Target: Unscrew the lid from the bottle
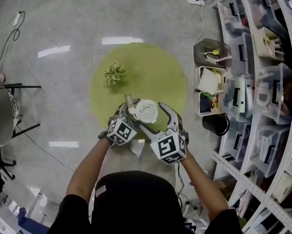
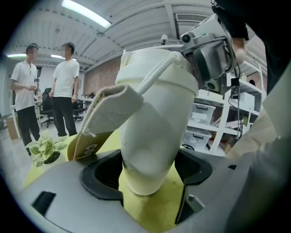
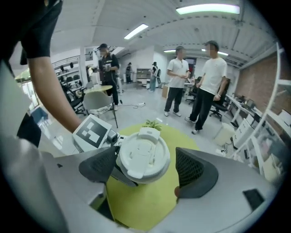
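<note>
The left gripper's [image 2: 148,173] jaws were clamped on the lower body of a white, tapered bottle [image 2: 154,113], holding it tilted in the air above a round green mat [image 1: 163,69] on the floor. A tan strap [image 2: 93,136] hung beside its neck. The right gripper's [image 3: 146,166] jaws stood wide around the white lid [image 3: 143,157], one pad at its rim, the other clear of it. Both grippers met before the person's chest, bare forearms [image 1: 87,170] angled inward and downward.

White letters "CO", rest hidden, on tan strap tag [image 2: 89,147] of white bottle [image 2: 154,132], nothing else legible
</note>
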The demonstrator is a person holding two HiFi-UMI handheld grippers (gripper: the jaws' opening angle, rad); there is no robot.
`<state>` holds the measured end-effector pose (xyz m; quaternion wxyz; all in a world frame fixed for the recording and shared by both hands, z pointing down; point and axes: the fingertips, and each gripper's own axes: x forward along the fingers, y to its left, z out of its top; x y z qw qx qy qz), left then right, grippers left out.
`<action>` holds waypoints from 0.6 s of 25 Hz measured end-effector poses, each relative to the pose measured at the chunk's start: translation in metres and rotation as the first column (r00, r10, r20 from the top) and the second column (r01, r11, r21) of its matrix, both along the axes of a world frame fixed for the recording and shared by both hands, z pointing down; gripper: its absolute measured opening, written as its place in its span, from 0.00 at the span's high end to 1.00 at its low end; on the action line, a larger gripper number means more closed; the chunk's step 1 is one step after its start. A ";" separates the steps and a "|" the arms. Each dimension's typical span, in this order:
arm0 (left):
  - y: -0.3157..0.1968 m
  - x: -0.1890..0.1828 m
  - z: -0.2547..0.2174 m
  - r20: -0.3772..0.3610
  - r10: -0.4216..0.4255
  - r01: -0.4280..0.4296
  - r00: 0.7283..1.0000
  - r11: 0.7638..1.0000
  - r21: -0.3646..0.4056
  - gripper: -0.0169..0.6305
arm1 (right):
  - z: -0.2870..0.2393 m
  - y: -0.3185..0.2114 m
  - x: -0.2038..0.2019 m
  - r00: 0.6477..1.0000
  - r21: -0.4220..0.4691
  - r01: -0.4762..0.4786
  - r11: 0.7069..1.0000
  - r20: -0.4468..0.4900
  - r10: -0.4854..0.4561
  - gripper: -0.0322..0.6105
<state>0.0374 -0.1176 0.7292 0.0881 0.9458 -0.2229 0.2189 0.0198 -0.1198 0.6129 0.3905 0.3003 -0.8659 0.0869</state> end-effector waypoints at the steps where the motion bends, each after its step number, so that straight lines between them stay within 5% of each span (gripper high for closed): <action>1: 0.000 0.000 0.000 0.001 0.001 -0.001 1.000 1.000 -0.002 0.40 | 0.000 0.002 -0.002 0.999 -0.001 -0.045 0.999 0.008 0.045 0.31; 9: 0.002 0.000 0.001 0.004 -0.004 0.004 1.000 1.000 -0.010 0.40 | 0.004 -0.005 -0.008 0.932 -0.007 -0.358 0.934 0.051 0.358 0.30; 15: 0.002 0.001 0.001 0.002 -0.011 0.011 1.000 1.000 -0.010 0.40 | 0.011 -0.007 -0.005 0.919 -0.040 -0.388 0.921 0.052 0.390 0.31</action>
